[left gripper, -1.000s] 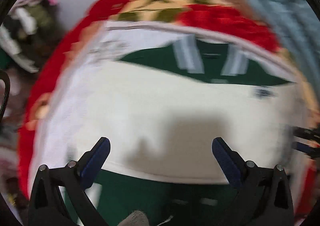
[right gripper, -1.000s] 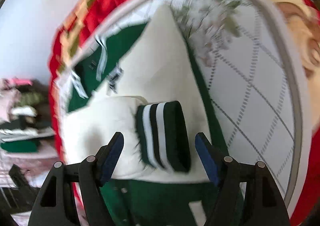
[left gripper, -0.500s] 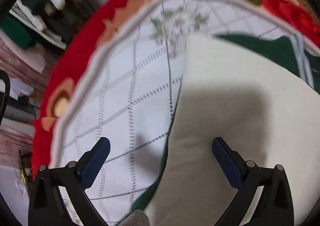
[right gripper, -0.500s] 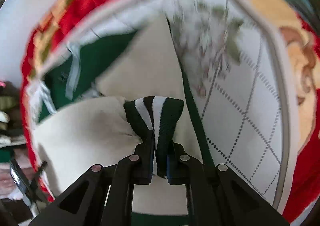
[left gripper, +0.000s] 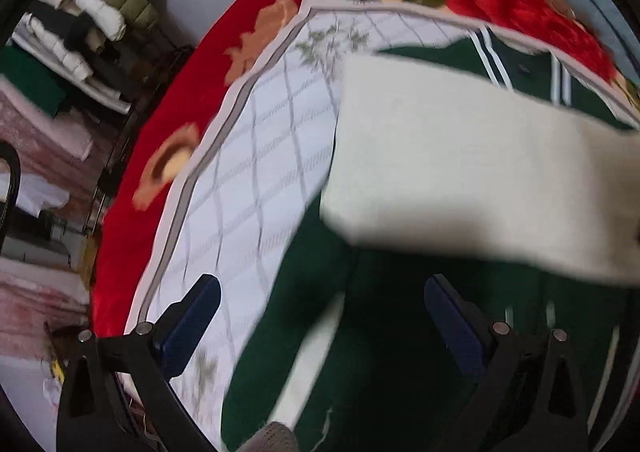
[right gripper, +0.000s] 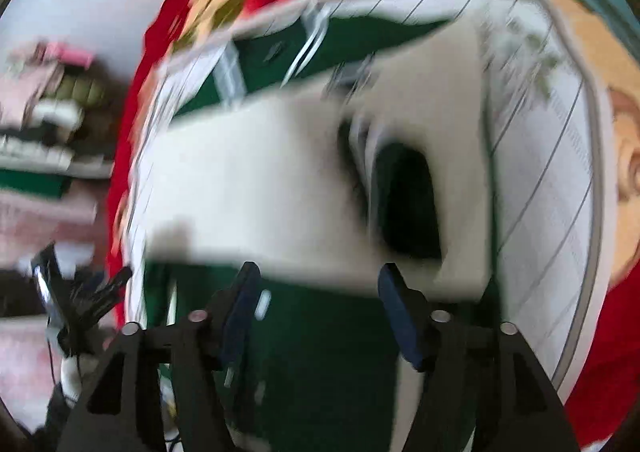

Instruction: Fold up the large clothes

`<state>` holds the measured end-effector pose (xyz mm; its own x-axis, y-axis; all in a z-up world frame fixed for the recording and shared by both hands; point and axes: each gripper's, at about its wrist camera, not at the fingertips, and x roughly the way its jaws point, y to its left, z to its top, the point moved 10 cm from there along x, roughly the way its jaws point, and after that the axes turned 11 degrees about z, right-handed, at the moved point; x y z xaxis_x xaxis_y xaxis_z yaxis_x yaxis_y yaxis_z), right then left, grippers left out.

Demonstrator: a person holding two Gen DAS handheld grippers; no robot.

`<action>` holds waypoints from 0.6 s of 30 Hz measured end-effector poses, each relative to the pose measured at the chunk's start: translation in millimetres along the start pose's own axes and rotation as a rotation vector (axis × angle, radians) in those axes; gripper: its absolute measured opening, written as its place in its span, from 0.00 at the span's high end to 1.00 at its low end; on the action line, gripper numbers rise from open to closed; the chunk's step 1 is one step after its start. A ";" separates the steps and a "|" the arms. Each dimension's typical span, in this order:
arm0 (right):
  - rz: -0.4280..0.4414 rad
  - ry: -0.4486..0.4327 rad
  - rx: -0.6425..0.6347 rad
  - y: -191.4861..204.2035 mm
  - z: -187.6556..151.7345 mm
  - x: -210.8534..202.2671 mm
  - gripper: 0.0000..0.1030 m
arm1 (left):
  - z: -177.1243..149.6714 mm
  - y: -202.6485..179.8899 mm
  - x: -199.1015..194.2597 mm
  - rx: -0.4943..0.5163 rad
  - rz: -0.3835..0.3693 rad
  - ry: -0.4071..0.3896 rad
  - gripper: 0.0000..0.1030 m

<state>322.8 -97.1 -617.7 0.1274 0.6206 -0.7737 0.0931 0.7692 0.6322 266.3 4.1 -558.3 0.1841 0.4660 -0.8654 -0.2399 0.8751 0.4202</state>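
White quilted bedding (left gripper: 256,188) with a grey check pattern spreads out ahead of both my grippers, and a red floral blanket (left gripper: 192,100) rings it on the far side. Off to my left, past the blanket's edge, stacks of folded clothes (left gripper: 76,36) sit on shelving against a pale wall.

The green jacket (left gripper: 384,348) lies flat on the bedding directly below and ahead of me. My left gripper (left gripper: 320,316) hangs over its dark green body with the blue pads spread wide and nothing between them; the left pad sits over the bedding, the right pad over green fabric. Ahead of those pads, a cream sleeve (left gripper: 460,172) crosses the garment from left to right. Beyond the sleeve, more green cloth shows with white stripes (left gripper: 494,60) near the far edge of the bedding.

My right gripper (right gripper: 318,316) is also spread apart and empty, hovering over the green body. Just ahead of its fingertips, the cream sleeve lies across the jacket, and its dark striped cuff (right gripper: 400,196) rests ahead and a little right of my right finger; motion blur smears the stripes. Far left in this view, my other gripper shows as a small dark shape.
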 end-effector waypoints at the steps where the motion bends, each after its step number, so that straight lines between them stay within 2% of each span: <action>1: 0.006 0.048 0.013 9.5 -23.1 7.4 0.35 | -14.3 -1.1 -5.0 0.004 0.002 0.015 0.00; 4: 0.033 0.172 0.077 36.8 -94.8 39.0 0.35 | -69.3 -1.5 -7.9 0.023 0.030 0.066 0.00; 7: 0.022 0.272 0.145 50.4 -161.4 84.2 0.35 | -111.6 -16.0 12.0 0.070 0.017 0.138 0.00; 10: 0.006 0.307 0.205 63.3 -206.9 129.2 0.35 | -153.3 -26.8 34.7 0.128 0.016 0.184 0.00; 13: -0.135 0.310 0.181 61.0 -231.1 168.2 0.35 | -174.5 -28.5 48.7 0.140 -0.006 0.206 0.00; 15: -0.226 0.294 0.175 55.5 -238.0 184.9 0.35 | -181.3 -27.1 49.7 0.123 -0.039 0.193 0.00; 16: -0.260 0.263 0.188 53.0 -238.2 188.1 0.42 | -181.6 -26.8 49.5 0.120 -0.047 0.189 0.00; 17: -0.304 0.223 0.222 48.8 -238.2 186.3 0.54 | -181.3 -27.9 50.8 0.123 -0.054 0.183 0.00; 18: -0.330 0.206 0.240 47.6 -238.1 185.8 0.85 | -180.9 -29.0 51.8 0.130 -0.058 0.177 0.00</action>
<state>115.8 91.2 -741.0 -0.1441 0.3847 -0.9117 0.3248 0.8887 0.3237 110.4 -20.8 -664.7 0.0208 0.3947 -0.9186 -0.1069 0.9144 0.3905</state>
